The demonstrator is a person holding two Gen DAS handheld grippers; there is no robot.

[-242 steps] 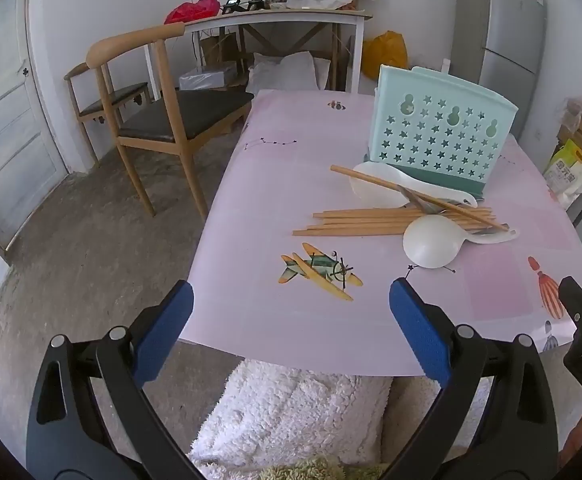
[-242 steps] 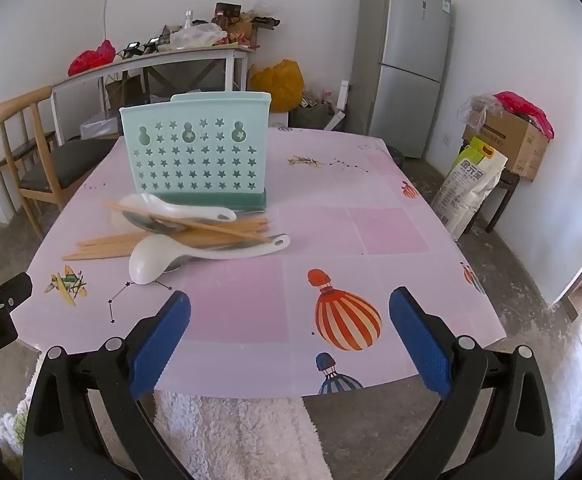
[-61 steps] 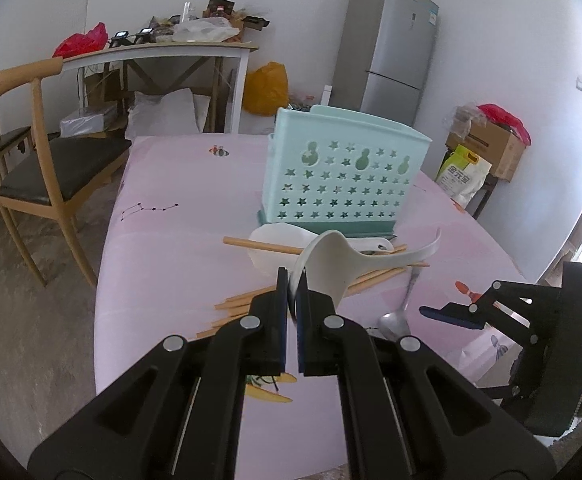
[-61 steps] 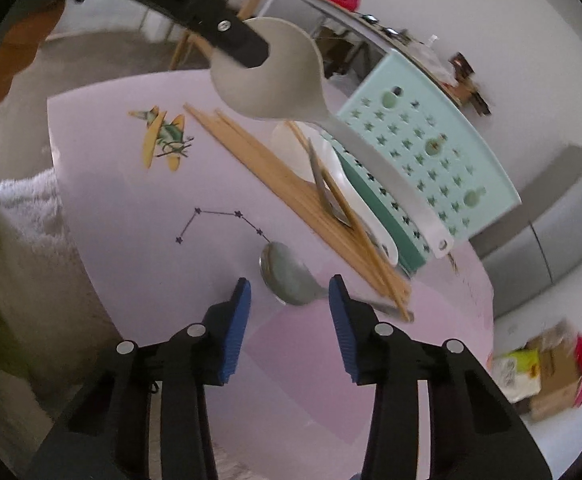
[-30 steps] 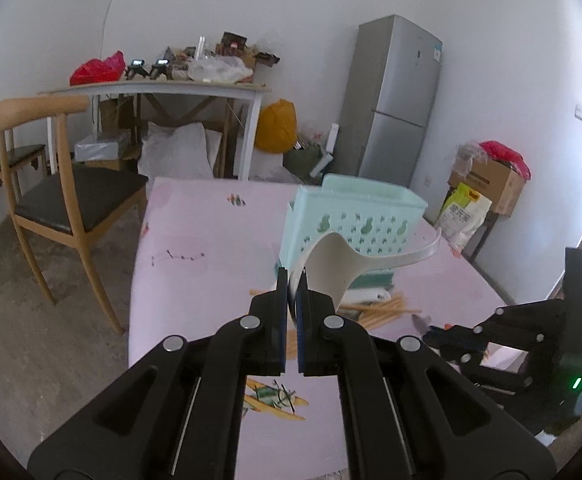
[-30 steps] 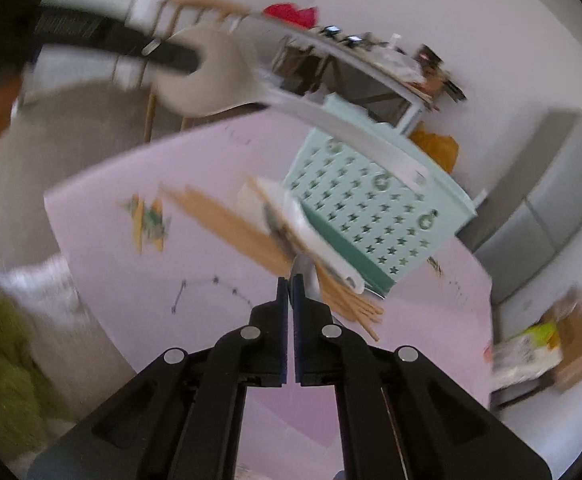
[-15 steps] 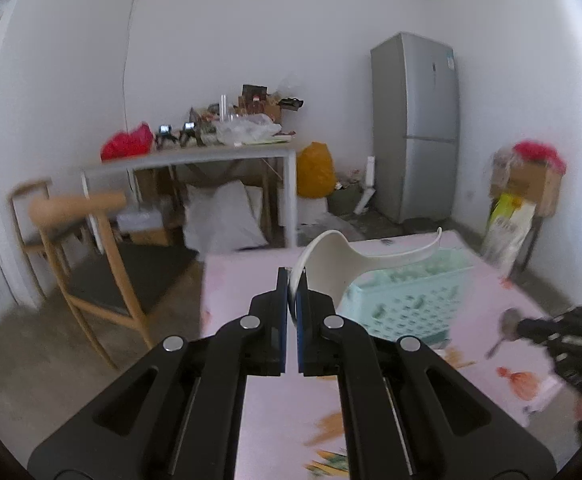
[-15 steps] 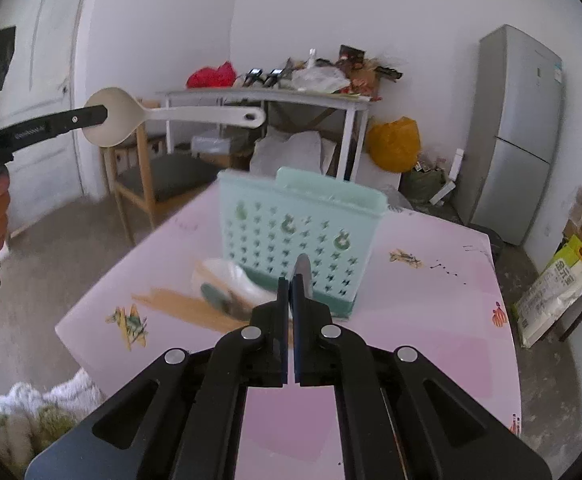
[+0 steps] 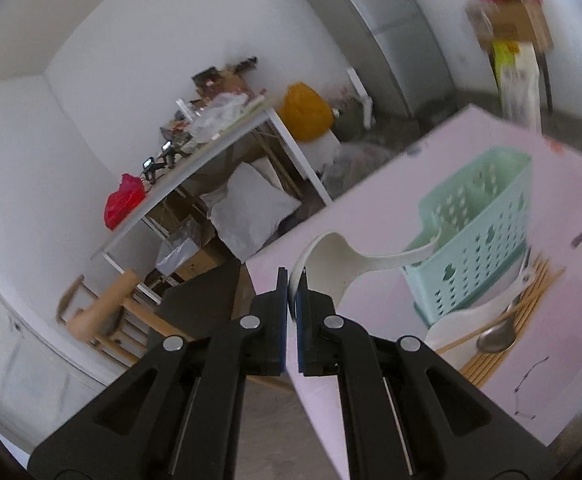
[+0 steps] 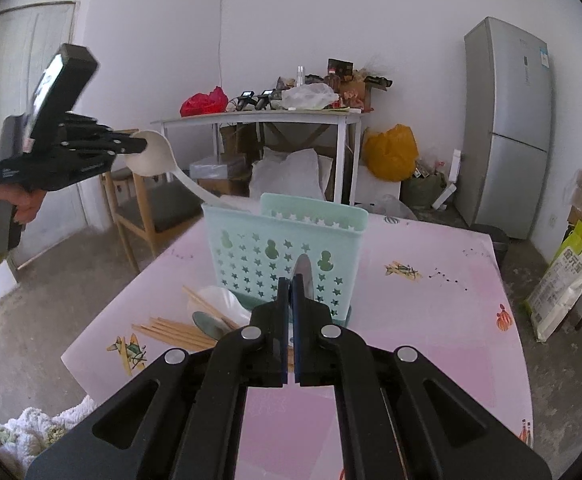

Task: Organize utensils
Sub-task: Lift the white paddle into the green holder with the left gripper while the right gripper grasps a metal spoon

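The left tongs (image 9: 291, 288) are clenched on the bowl rim of a white ladle (image 9: 333, 266); its handle runs away from them, ahead and to the right, with the tip at the near top edge of the mint basket (image 9: 481, 232). In the right-wrist view the ladle slopes down from the bowl to the basket's left corner. The right tongs (image 10: 290, 288) are clenched on a metal spoon (image 10: 305, 276), held edge-on and pointing straight ahead at the basket's front wall. I judge the left hand nearer to a drop: its handle tip only has to clear the rim and tilt down. Below the basket's front, on the pink worktop (image 10: 431, 320), lie another white ladle (image 10: 219, 300), a second metal spoon (image 10: 207, 324) and a bundle of chopsticks (image 10: 171, 332), none blocking the opening.
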